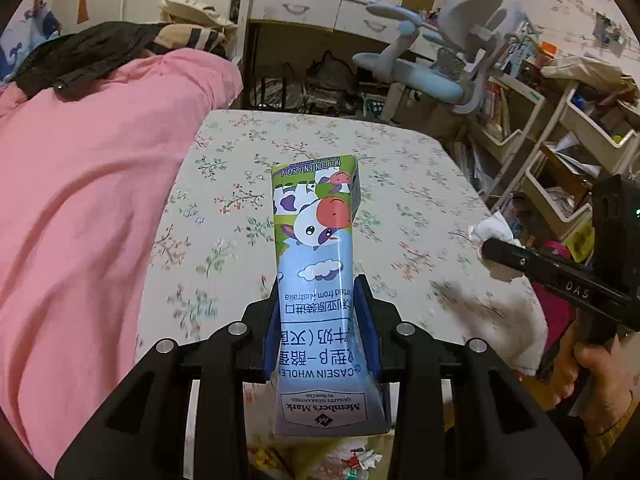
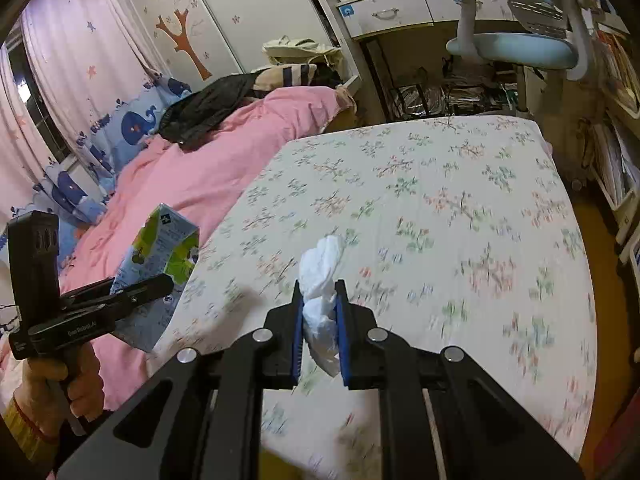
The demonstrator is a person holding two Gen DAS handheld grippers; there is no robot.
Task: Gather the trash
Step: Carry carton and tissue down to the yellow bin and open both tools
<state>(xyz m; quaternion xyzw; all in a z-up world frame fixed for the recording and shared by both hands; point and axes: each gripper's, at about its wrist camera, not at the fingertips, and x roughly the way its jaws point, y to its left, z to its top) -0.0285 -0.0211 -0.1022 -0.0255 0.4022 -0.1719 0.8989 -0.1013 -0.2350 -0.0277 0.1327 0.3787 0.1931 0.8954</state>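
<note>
The bed [image 2: 440,208], under a flowered sheet, fills most of both views, with a pink quilt [image 1: 80,208] heaped along one side and a desk chair [image 2: 516,46] beyond its far end; no bin shows in either view, so where the trash must go cannot be told. The milk carton [image 1: 316,272] is lifted clear of the sheet, pinched low on its body by the left gripper [image 1: 322,292], whose jaws are closed part-way onto its sides, and the card is already dented inward there. Most of the carton sticks out past the pads, so a quick swing could lever it loose, and a harder squeeze could push out any milk left inside onto the bedding. The crumpled tissue [image 2: 322,280] sits in the right gripper [image 2: 320,288], whose jaws are nearly closed on it, and it too is held above the sheet. It is soft and light, with a loose end poking out beyond the fingertips, so it may tear or slide free if it brushes the quilt or the other gripper, which is near.
</note>
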